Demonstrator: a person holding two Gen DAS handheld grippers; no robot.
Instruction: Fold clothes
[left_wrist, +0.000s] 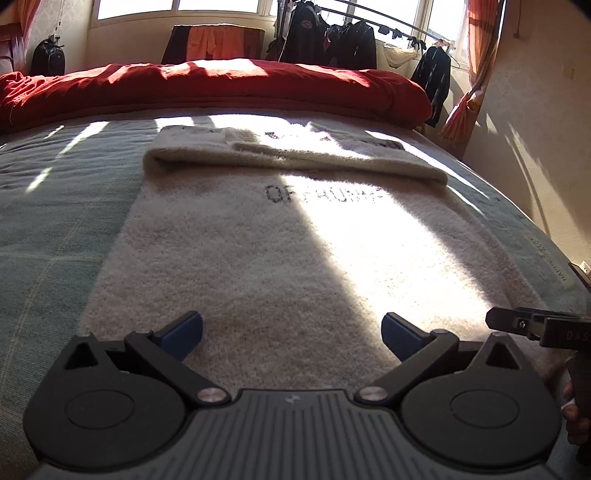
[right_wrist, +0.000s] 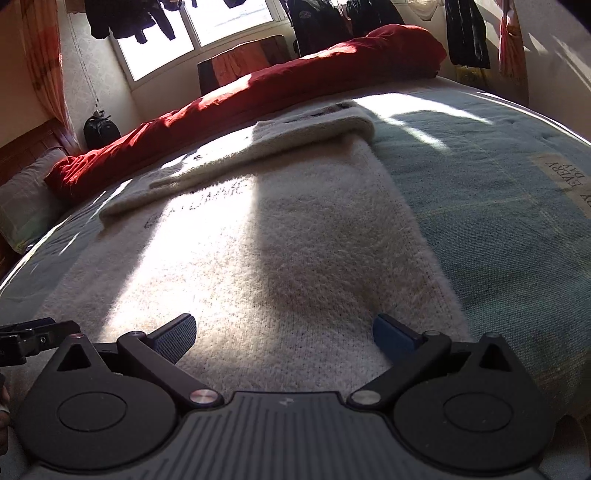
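A fluffy cream sweater (left_wrist: 258, 240) with dark lettering lies flat on the bed, its far part folded over into a thick band (left_wrist: 295, 158). My left gripper (left_wrist: 291, 332) hovers open over the sweater's near hem, with nothing between its blue pads (left_wrist: 184, 332). The right wrist view shows the same sweater (right_wrist: 280, 236), its folded band (right_wrist: 258, 147) at the far end. My right gripper (right_wrist: 284, 336) is open above the near hem too, close to the sweater's right edge, and holds nothing. The tip of the right gripper (left_wrist: 532, 325) pokes in at the left wrist view's right edge.
The pale green bedspread (left_wrist: 55, 206) surrounds the sweater. A red duvet (left_wrist: 221, 88) is bunched along the far side. Dark clothes (left_wrist: 325, 33) hang on a rail by the windows. A wall (left_wrist: 535, 122) runs close on the right. A hand (left_wrist: 576, 417) holds the other tool.
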